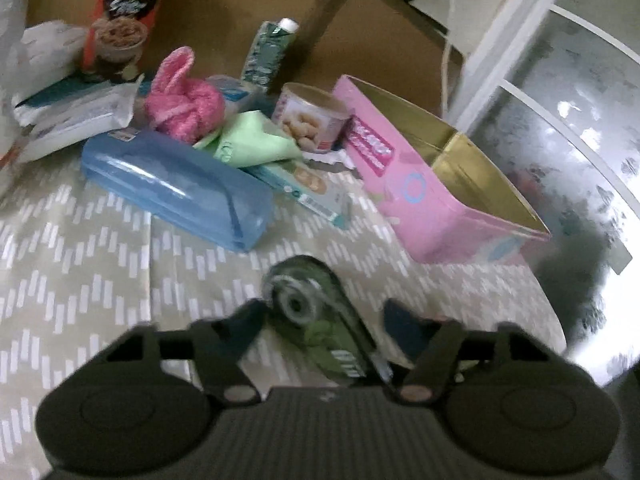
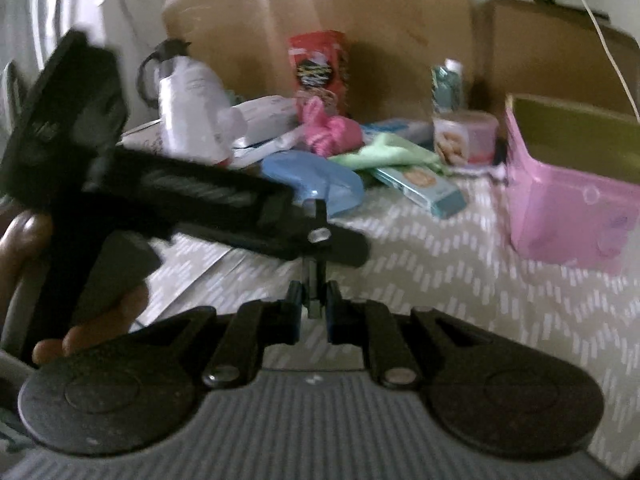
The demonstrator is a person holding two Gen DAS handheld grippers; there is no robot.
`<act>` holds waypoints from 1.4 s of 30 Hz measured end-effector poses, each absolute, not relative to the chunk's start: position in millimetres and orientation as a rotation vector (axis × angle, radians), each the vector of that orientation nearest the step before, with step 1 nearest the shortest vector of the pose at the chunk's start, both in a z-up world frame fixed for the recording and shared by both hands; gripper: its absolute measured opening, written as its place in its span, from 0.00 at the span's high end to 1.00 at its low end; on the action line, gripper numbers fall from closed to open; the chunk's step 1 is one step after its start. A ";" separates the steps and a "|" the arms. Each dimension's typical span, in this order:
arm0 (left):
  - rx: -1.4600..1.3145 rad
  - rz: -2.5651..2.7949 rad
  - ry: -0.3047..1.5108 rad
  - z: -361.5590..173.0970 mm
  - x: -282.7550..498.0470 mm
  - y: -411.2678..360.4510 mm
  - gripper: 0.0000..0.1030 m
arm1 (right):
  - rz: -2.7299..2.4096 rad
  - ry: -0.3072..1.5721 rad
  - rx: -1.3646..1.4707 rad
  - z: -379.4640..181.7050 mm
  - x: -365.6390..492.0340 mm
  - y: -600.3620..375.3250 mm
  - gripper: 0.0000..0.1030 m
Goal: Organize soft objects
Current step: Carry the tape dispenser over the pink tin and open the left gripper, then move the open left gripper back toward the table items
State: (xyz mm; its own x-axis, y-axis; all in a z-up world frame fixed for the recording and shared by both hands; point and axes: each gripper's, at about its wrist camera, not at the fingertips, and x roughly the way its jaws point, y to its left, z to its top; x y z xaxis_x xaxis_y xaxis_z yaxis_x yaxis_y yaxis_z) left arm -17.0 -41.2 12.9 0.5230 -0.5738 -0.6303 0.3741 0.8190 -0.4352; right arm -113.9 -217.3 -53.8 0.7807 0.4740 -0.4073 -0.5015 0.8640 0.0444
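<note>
In the left wrist view a green tape dispenser lies between the fingers of my left gripper. The left pad touches its edge, and a strip of cloth shows before the right pad, so the jaws stand open around it. A fluffy pink soft item and a light green cloth lie in the pile beyond. An open pink box stands to the right. My right gripper is shut, and nothing soft is in it. It sits close behind the left tool's black housing, which a hand holds.
A blue plastic case, a biscuit tin, a teal packet, white packs, a red snack box and a carton crowd the back of the patterned tablecloth. Cardboard stands behind. A white bottle stands at the left.
</note>
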 end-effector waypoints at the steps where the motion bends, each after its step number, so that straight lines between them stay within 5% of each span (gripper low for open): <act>1: -0.275 -0.573 0.858 13.1 -13.7 -41.7 0.46 | 0.514 0.406 -0.088 -54.9 -116.3 -218.0 0.86; 14: -0.140 -0.727 0.644 103.1 24.3 -148.8 0.48 | 0.311 0.085 -0.077 -9.7 -115.9 -275.7 0.86; 25: -0.070 -0.737 0.716 72.6 68.3 -239.8 0.45 | 0.088 0.134 0.062 -2.6 -66.8 -344.0 0.84; 27: -0.084 -0.734 0.718 71.0 64.6 -231.2 0.44 | 0.088 0.135 0.092 -1.3 -64.4 -348.2 0.71; 35: -0.209 -0.650 0.546 86.6 17.0 -106.0 0.34 | 0.158 0.075 0.129 0.0 -91.6 -324.9 0.71; 42: -0.233 -0.315 0.619 33.5 -13.6 30.2 0.34 | 0.386 0.159 0.019 1.3 -69.3 -244.4 0.71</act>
